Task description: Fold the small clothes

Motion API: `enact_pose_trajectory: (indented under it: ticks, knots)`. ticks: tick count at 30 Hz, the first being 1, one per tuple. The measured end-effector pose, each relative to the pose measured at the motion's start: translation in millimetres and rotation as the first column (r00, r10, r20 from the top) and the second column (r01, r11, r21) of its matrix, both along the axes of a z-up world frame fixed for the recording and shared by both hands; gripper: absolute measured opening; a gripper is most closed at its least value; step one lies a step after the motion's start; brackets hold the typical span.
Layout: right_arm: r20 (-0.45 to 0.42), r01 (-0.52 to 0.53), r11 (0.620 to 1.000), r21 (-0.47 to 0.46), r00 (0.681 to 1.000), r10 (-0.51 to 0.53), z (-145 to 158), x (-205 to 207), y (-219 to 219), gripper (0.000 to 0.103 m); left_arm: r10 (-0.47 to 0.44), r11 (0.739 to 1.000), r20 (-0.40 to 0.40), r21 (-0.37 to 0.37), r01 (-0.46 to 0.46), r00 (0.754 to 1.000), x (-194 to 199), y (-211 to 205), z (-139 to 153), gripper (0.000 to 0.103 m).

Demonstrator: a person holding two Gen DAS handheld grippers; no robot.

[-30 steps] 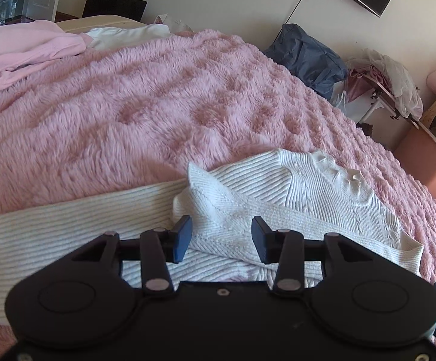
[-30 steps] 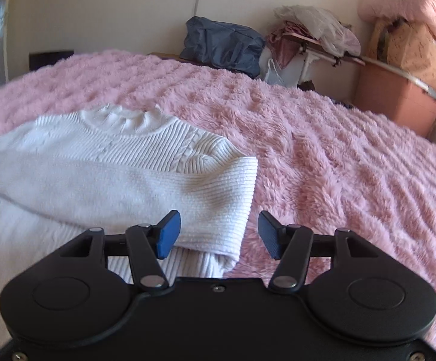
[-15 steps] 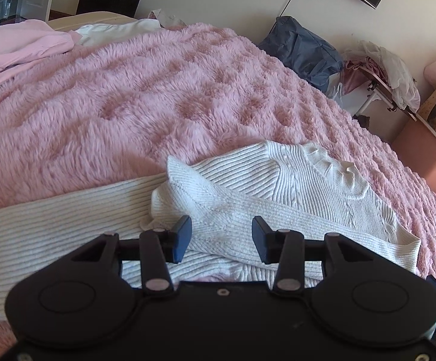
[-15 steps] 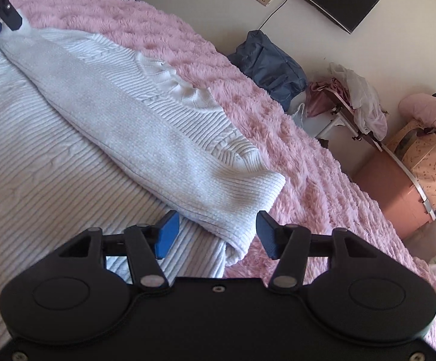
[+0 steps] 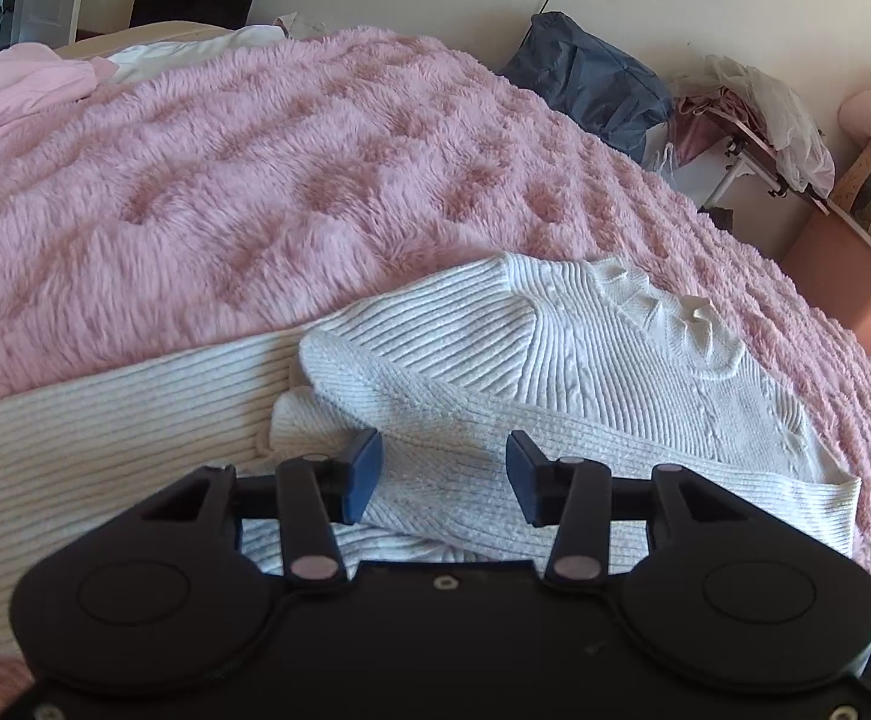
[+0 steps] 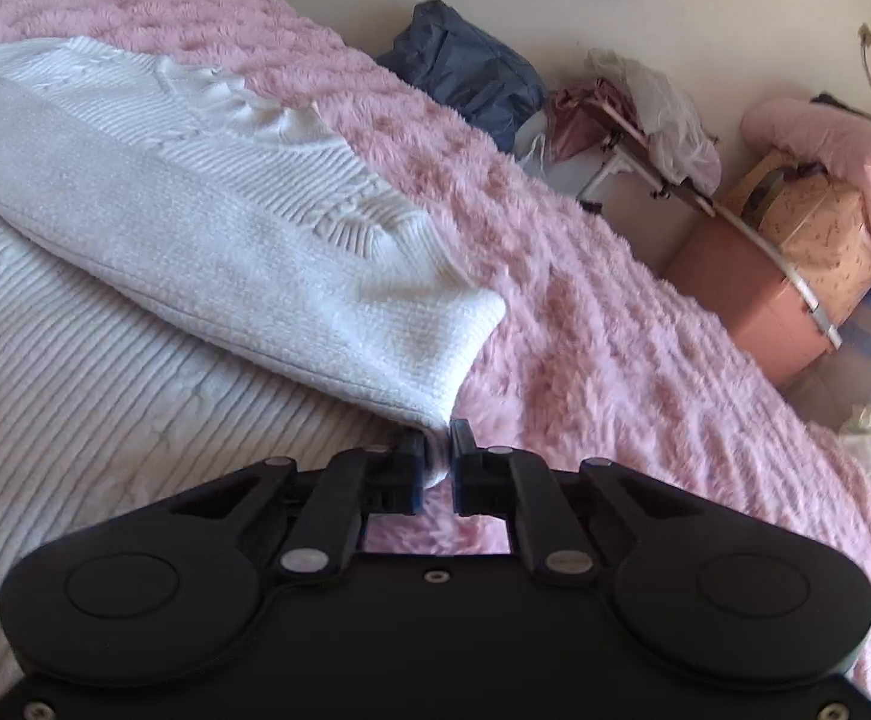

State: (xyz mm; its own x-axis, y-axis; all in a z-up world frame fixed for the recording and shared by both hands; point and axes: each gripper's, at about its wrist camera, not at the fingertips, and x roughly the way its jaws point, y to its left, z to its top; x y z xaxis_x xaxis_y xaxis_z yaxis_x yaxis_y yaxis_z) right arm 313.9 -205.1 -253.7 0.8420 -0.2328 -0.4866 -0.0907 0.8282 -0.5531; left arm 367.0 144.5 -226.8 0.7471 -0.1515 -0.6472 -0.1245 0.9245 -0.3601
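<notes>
step: sleeve fold | white knit sweater [image 6: 135, 312] flat on pink bed blanket [image 6: 615, 360] | right gripper [image 6: 435, 456] jaws clamped on cuff [image 6: 435, 360] | left gripper [image 5: 442, 468] jaws apart over folded sleeve | advice: lift cuff low, keep crease straight.

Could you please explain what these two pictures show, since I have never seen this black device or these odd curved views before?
Each picture comes from a wide-angle camera on a hand-held two-finger gripper, looking forward along its fingers; a person carries one in each hand. A white knitted sweater lies on a fluffy pink blanket covering a bed, with one sleeve folded across its body. In the left wrist view, the left gripper is open, its blue pads apart over the folded knit. In the right wrist view, the right gripper has just closed and now pinches the sweater's edge by the sleeve cuff. Bags and boxes stand by the wall behind.
</notes>
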Motion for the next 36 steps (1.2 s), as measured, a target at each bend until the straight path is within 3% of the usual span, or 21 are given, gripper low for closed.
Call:
enact_pose_trajectory:
  ticks: [2,4,8,14,20,25,28,31,36]
  knots:
    - [0.016,-0.018,0.998,-0.055,1.0,0.019,-2.5,-3.6,4.3,0.006,-0.001,1.0,-0.001,0.006,0.001,1.0,-0.1,-1.2,0.0,0.047]
    - [0.023,-0.025,0.999,-0.046,0.999,0.026,4.3,-9.2,4.3,0.009,0.005,1.0,-0.001,-0.012,-0.005,1.0,-3.1,1.2,5.1,0.047]
    - [0.029,-0.007,0.996,0.084,1.0,0.004,31.7,-22.2,-1.6,0.015,0.012,0.998,0.037,-0.064,-0.01,0.999,-15.2,5.1,22.3,0.047]
    - [0.103,-0.08,0.973,0.216,0.993,0.059,60.5,-20.4,15.3,0.017,-0.021,0.999,0.036,-0.042,0.022,0.999,-18.2,-6.8,27.3,0.048]
    - [0.078,-0.031,0.964,0.266,0.997,0.011,43.7,23.4,18.0,0.02,-0.031,0.999,-0.021,-0.011,0.031,0.999,-9.0,-12.7,8.1,0.05]
    - [-0.001,0.098,0.974,0.205,0.995,-0.1,19.4,42.6,5.8,0.02,-0.015,0.995,-0.016,-0.095,0.014,1.0,-12.1,0.5,5.4,0.05]
    - [0.009,0.09,0.976,0.197,0.996,-0.094,29.1,36.2,9.9,0.02,0.003,0.997,0.023,-0.079,-0.001,1.0,-32.9,10.4,29.6,0.051]
    - [0.034,0.034,0.966,0.255,0.998,-0.044,51.7,22.1,23.9,0.02,0.067,0.993,0.066,-0.102,-0.06,0.996,-71.7,30.5,49.9,0.051]
    - [0.054,-0.088,0.95,0.299,0.996,0.075,71.0,-0.9,71.2,0.026,0.217,0.972,0.034,-0.101,-0.212,0.976,-135.0,66.5,64.9,0.051]
